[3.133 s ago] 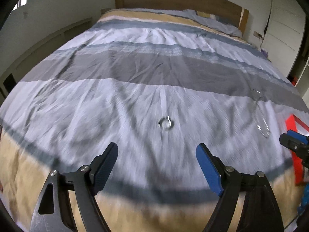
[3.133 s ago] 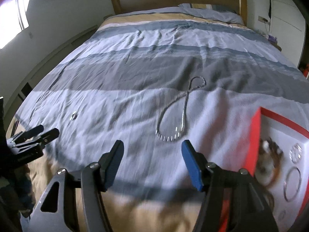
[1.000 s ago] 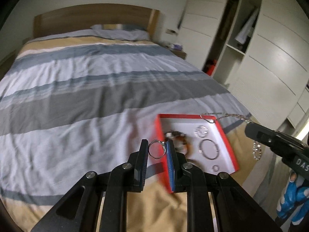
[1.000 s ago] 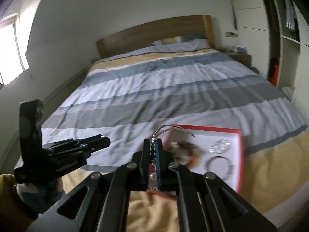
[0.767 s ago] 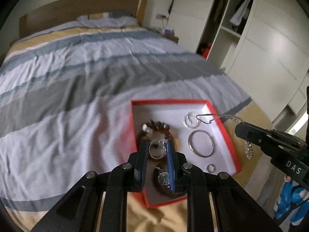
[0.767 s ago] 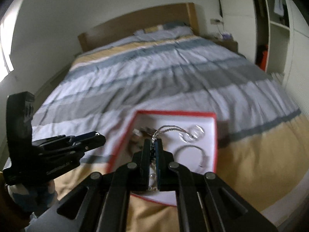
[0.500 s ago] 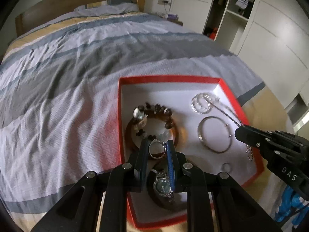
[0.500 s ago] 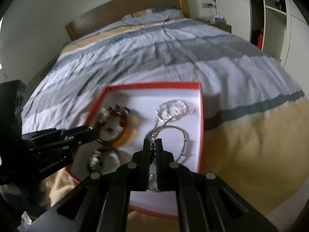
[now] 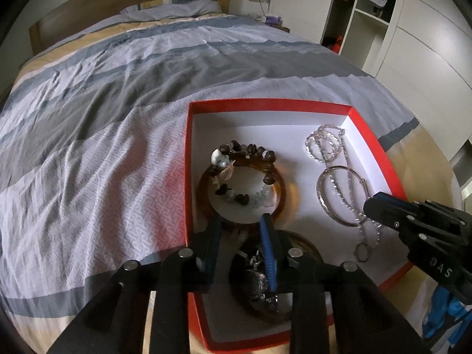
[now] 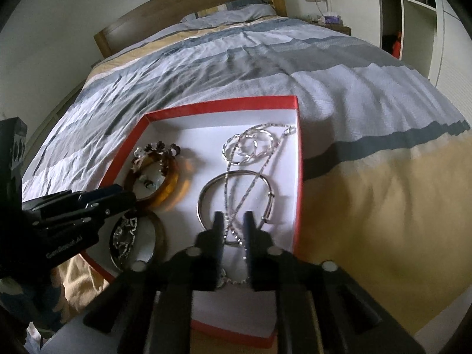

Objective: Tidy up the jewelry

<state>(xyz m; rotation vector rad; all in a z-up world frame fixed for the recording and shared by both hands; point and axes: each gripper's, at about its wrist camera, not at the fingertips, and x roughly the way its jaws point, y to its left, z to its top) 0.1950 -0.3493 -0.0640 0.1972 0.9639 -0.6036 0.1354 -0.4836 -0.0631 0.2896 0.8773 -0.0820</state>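
A red box (image 9: 368, 144) with a white floor is seen on the striped bedspread (image 9: 103, 118), and all else is placed from it. Over its near left part the left gripper (image 9: 240, 227) is held; its jaws have just been opening and are parted a little, and whether the ring is between them cannot be told. Beyond its tips an amber bangle (image 9: 281, 190) with a bead bracelet (image 9: 250, 150) lies, and below them a watch (image 9: 261, 283). Over the near right part the right gripper (image 10: 233, 225) is held; its jaws have just been opening, and the chain necklace (image 10: 250, 183) runs loose between them, draped across a silver bangle (image 10: 206, 191) toward hoops (image 10: 250, 144) at the far right corner.
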